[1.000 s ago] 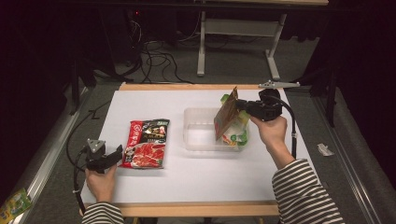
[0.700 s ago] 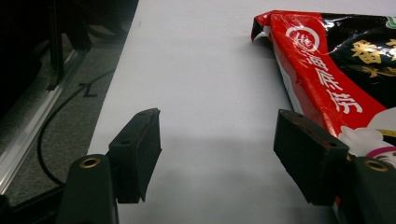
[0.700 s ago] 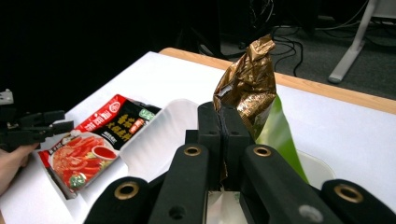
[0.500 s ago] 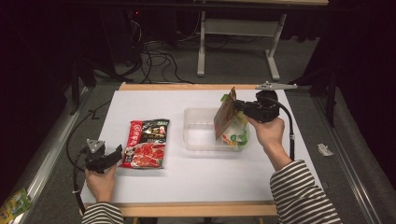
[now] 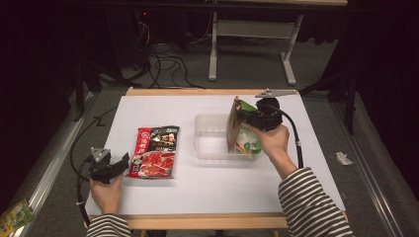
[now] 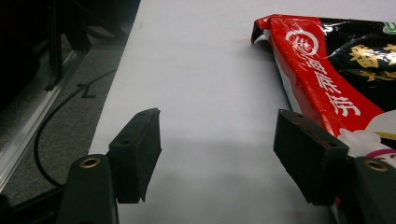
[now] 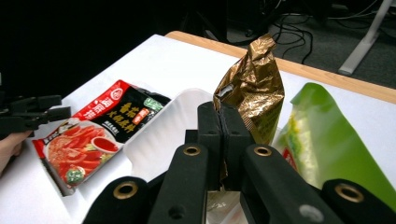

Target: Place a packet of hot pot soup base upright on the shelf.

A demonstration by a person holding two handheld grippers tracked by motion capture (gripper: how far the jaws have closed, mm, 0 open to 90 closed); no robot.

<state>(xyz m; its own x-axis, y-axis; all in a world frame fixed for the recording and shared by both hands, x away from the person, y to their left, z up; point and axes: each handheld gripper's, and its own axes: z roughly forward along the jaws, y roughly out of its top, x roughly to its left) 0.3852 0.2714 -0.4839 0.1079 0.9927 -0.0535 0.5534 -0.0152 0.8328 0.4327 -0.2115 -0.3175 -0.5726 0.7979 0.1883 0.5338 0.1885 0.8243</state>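
Observation:
My right gripper [image 5: 242, 116] [image 7: 221, 122] is shut on the edge of a gold-brown snack packet [image 5: 231, 124] [image 7: 253, 85], held upright over the right end of a clear plastic tray [image 5: 210, 148] [image 7: 156, 142]. A green packet [image 5: 247, 143] [image 7: 329, 140] leans at the tray's right side, below that hand. A red and black food packet [image 5: 154, 152] [image 6: 336, 74] [image 7: 95, 135] lies flat on the white table to the left of the tray. My left gripper [image 5: 122, 161] [image 6: 217, 151] rests open beside that packet's near left corner, with nothing between its jaws.
The white table top [image 5: 207, 192] has a wooden front edge [image 5: 207, 220]. Cables [image 5: 168, 57] and a grey table frame [image 5: 247, 44] lie on the floor beyond the far edge. A small green packet [image 5: 15, 216] lies on the floor at the lower left.
My right gripper has carried the gold-brown packet a little to the left and down, over the tray's right end. The left gripper has stayed still.

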